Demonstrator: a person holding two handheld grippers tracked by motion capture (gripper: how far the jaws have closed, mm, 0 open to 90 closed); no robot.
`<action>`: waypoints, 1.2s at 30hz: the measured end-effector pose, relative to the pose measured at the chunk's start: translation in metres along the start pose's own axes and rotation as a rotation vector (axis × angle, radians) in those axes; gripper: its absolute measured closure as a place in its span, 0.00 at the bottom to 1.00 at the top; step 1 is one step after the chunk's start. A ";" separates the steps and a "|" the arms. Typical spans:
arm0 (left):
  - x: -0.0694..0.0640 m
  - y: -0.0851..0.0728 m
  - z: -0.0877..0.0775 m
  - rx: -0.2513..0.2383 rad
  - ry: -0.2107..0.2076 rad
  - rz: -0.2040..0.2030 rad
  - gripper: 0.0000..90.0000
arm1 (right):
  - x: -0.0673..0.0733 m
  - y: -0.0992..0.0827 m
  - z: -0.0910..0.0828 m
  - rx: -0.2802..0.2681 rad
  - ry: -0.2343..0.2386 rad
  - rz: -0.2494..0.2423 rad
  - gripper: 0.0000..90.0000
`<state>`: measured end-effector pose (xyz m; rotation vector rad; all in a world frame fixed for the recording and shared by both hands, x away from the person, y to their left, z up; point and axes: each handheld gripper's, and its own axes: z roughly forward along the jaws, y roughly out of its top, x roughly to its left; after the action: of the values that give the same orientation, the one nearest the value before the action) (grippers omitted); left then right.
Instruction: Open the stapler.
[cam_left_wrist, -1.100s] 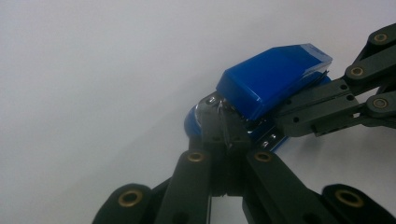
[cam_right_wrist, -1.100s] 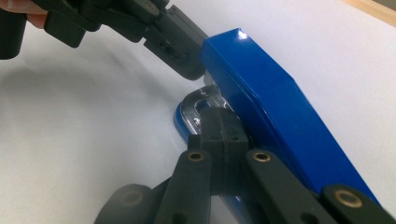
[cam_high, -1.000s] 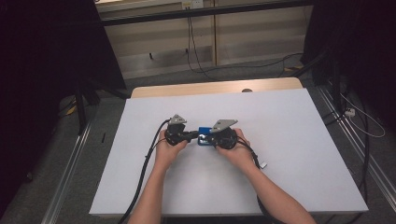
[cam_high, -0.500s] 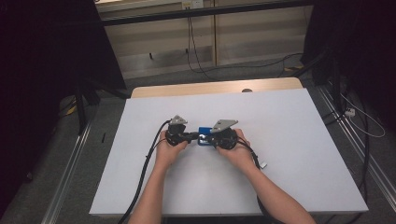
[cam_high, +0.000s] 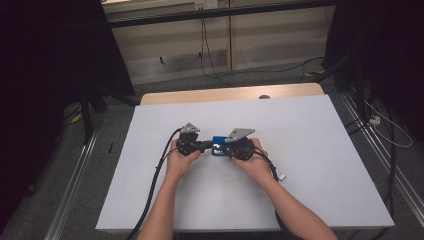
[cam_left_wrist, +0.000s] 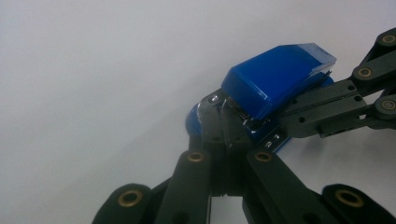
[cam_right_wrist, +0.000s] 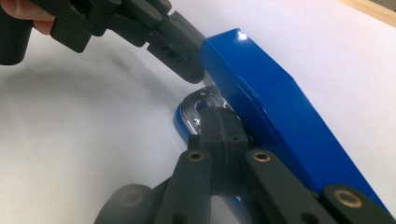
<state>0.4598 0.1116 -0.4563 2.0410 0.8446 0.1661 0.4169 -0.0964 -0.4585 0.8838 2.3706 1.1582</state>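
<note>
A blue stapler (cam_high: 218, 140) lies in the middle of the white table (cam_high: 320, 150), between my two grippers. In the left gripper view, my left gripper (cam_left_wrist: 225, 126) has its jaws together, tips against the metal end of the stapler (cam_left_wrist: 275, 79) under its raised blue top. My right gripper (cam_left_wrist: 287, 112) reaches in there from the right. The right gripper view has my right gripper (cam_right_wrist: 218, 126) shut too, tips at the shiny metal rail beneath the blue top (cam_right_wrist: 271, 102), with my left gripper (cam_right_wrist: 187, 60) touching that top's end. A hand holds each gripper (cam_high: 206, 145) (cam_high: 223, 149).
A wooden strip (cam_high: 230, 95) runs along the table's far edge. Black cables trail from the grippers off the near edge, and a small white plug (cam_high: 282, 176) lies by the right forearm. Dark stands, floor cables and metal rails flank the table.
</note>
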 end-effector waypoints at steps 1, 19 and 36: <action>0.000 0.000 -0.001 -0.001 0.001 0.004 1.00 | 0.000 0.000 0.000 0.000 0.000 -0.001 1.00; -0.008 0.014 -0.014 -0.101 -0.053 -0.011 1.00 | -0.001 -0.002 0.000 -0.010 -0.012 0.008 1.00; -0.016 0.024 -0.019 -0.146 -0.072 0.008 1.00 | 0.000 -0.003 0.000 -0.021 -0.020 0.023 1.00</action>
<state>0.4520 0.1055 -0.4231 1.9027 0.7582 0.1535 0.4158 -0.0986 -0.4610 0.9133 2.3343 1.1756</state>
